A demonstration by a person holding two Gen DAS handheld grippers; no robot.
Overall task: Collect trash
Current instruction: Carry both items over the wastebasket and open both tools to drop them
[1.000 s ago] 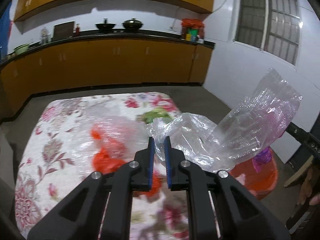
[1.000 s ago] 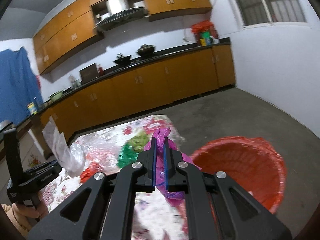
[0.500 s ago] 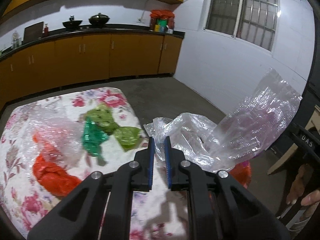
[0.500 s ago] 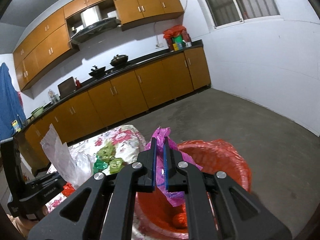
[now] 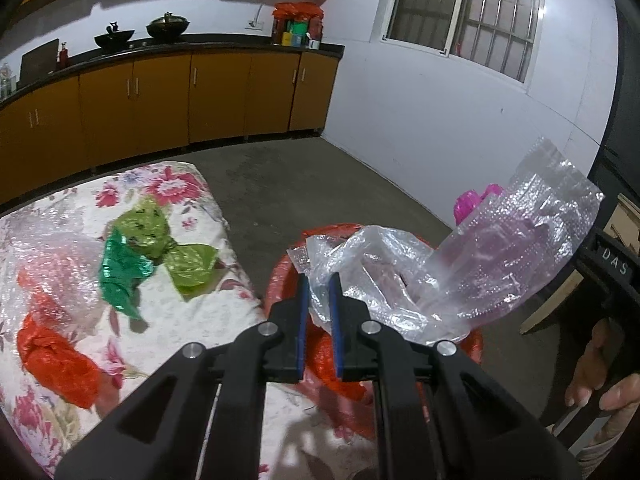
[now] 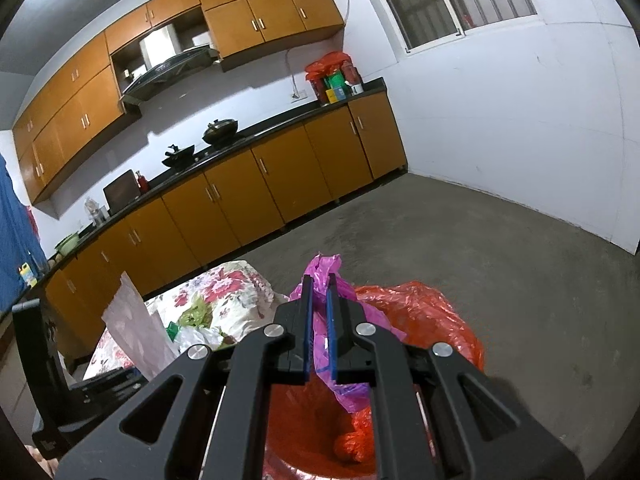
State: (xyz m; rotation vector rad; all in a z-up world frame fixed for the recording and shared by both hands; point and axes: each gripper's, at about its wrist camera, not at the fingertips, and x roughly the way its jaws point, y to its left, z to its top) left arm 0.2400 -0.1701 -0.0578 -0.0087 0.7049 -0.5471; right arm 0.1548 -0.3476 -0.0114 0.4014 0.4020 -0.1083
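My left gripper (image 5: 319, 280) is shut on a clear plastic bag (image 5: 440, 264) and holds it over the red-lined trash bin (image 5: 474, 342) beside the table. My right gripper (image 6: 318, 286) is shut on a magenta plastic bag (image 6: 344, 376) that hangs over the same bin (image 6: 432, 320); a red wad lies inside it. On the floral tablecloth (image 5: 188, 320) lie green bags (image 5: 148, 248), a red bag (image 5: 56, 356) and a bubble-wrap sheet (image 5: 52, 248).
Orange kitchen cabinets (image 5: 168, 96) with woks on the counter run along the far wall. Grey concrete floor (image 6: 500, 248) lies beyond the bin. The white wall with a barred window (image 5: 472, 12) is on the right.
Both grippers have swung right from above the table to above the red bin, each still holding its bag.
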